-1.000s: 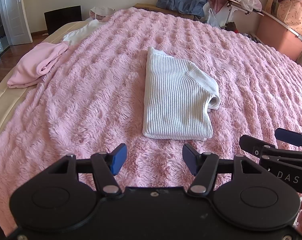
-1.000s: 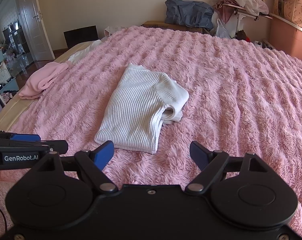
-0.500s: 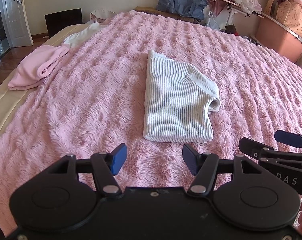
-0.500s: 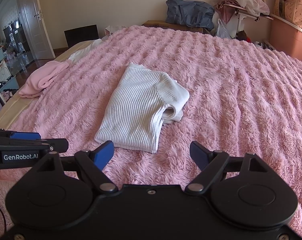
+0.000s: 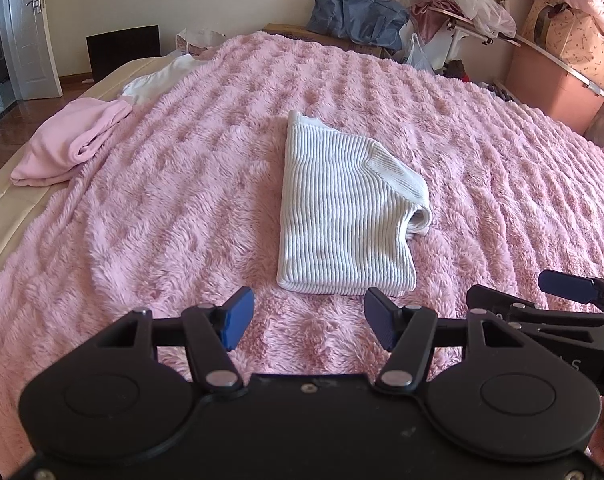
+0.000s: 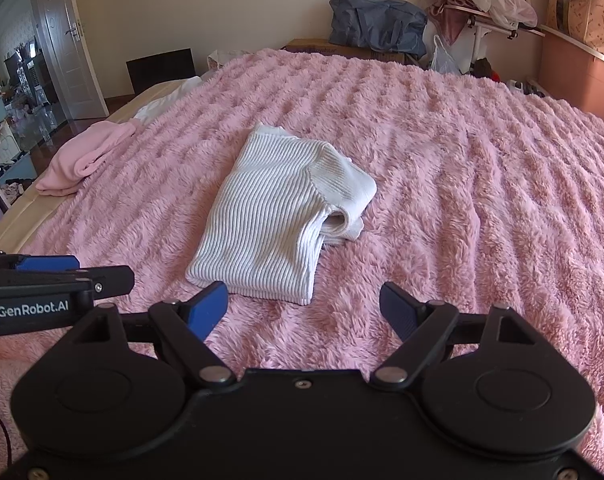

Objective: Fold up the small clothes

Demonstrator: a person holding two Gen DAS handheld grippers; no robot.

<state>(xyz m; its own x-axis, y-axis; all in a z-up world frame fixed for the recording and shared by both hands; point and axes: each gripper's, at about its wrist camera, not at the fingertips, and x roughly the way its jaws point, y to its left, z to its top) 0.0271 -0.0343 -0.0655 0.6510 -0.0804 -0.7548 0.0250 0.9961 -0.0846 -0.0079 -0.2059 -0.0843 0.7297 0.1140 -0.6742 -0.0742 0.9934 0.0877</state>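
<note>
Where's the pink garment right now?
In both views the pink garment lies bunched at the blanket's far-left edge, beside a white cloth, left of the white sweater.

The blanket lay bare on all sides of the folded sweater, leaving open approach from the near edge, left and right. Both tools stood apart from the sweater, jaws spread: left tool, right tool. They sat side by side, close together, limiting lateral travel between them. A pink garment and a white cloth occupied the far-left bed edge. Bags, a rack and a box blocked the far side.
</note>
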